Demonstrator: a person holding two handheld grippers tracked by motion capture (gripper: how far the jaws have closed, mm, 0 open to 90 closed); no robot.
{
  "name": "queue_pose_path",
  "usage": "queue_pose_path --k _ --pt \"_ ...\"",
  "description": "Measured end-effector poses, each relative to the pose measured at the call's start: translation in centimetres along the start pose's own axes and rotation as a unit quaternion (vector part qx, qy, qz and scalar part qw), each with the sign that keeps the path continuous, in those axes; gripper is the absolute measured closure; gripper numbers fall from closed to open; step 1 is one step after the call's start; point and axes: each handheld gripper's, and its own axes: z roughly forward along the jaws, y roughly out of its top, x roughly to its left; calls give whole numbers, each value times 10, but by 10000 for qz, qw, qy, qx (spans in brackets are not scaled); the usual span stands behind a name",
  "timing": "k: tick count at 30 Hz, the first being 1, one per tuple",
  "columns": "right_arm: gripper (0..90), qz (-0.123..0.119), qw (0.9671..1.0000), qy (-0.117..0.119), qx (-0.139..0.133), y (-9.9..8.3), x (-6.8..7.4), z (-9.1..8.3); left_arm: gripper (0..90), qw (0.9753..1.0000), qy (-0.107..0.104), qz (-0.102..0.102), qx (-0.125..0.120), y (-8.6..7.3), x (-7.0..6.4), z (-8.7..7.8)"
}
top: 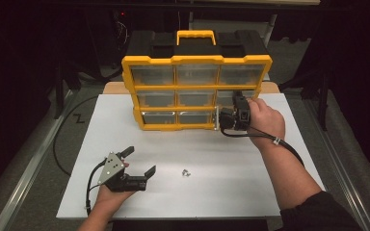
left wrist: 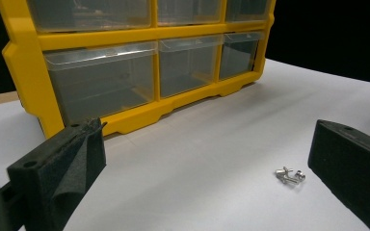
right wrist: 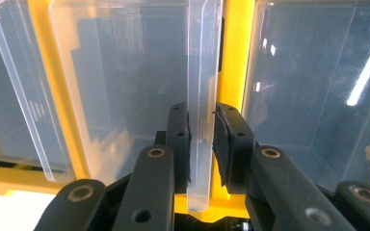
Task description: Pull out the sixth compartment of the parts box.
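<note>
A yellow organiser (top: pixel 173 60) with clear plastic drawers stands upright at the back of the white table top (top: pixel 231 192). My right gripper (top: pixel 220 118), turned on its side, is at the organiser's lower right drawer. In the right gripper view it (right wrist: pixel 202 120) is shut on that drawer's clear pull lip (right wrist: pixel 203 57), one pad on each face. My left gripper (top: pixel 141 160) rests low near the front left, open and with nothing in it. A few small metal screws (top: pixel 186 172) lie on the table to its right, and in the left gripper view they (left wrist: pixel 290 175) sit close to the right-hand jaw of the gripper (left wrist: pixel 207 144).
The organiser has a black back and a yellow carry handle (top: pixel 196 34) on top. A black cable (top: pixel 58 139) loops off the table's left side. Bare white table lies between the organiser and the screws. Dark floor and metal rails surround the table.
</note>
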Motion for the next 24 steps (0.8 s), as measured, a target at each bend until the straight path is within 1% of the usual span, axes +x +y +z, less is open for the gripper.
queue_pose_path --k 1,4,5,6,16,18,19,24 --pt "794 6 10000 39 28 0 0 -1 5 10000 6 -13 12 0 0 0" --pt "794 4 10000 17 15 0 0 -4 5 10000 6 -17 23 0 1 1" --pt "793 -19 10000 57 40 0 0 -5 5 10000 0 -11 26 0 0 1" --pt "794 -28 10000 27 20 0 0 -6 5 10000 -4 -8 22 0 0 1" --pt "793 -33 9999 114 3 -2 -1 -17 5 10000 -28 -1 -3 0 -1 0" --pt "793 -113 9999 100 -43 -2 -2 -20 5 10000 -19 0 4 0 0 0" --pt "792 -43 9999 127 -37 -3 -1 -21 5 10000 -17 0 3 0 0 0" --pt "792 -67 9999 142 -53 -3 -1 -25 5 10000 -21 -2 -3 0 0 0"
